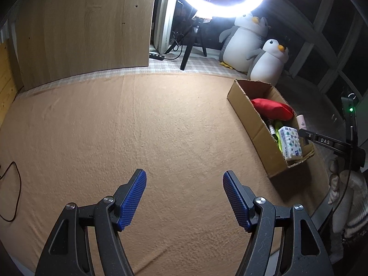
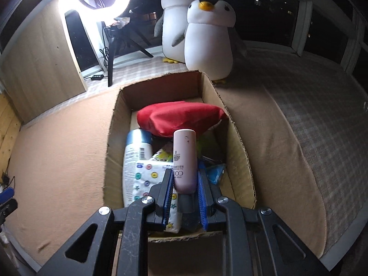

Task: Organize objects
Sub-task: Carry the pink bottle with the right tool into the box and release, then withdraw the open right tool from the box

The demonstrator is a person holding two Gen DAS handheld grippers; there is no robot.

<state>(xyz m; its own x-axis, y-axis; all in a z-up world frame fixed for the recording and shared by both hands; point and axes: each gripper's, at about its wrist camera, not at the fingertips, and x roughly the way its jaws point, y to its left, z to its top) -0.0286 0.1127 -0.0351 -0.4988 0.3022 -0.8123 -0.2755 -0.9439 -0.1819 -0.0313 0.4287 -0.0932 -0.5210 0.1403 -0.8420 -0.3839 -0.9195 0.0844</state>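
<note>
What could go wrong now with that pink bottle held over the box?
1. The right gripper pinches only the lower end of the pink bottle, so it might pivot or slip before release.
2. The cardboard box already holds a red cushion, a white bottle and a tissue pack; the bottle could land on top and roll.
3. The left gripper is open and empty over the blanket, too far away to steady the box.

corrugated cardboard box (image 2: 239, 151) (rough edges), glossy bottle (image 2: 185, 158)

Pink bottle (image 2: 185, 158); red pouch (image 2: 181, 117); brown box (image 2: 239, 151); blue pads (image 1: 134, 199).
</note>
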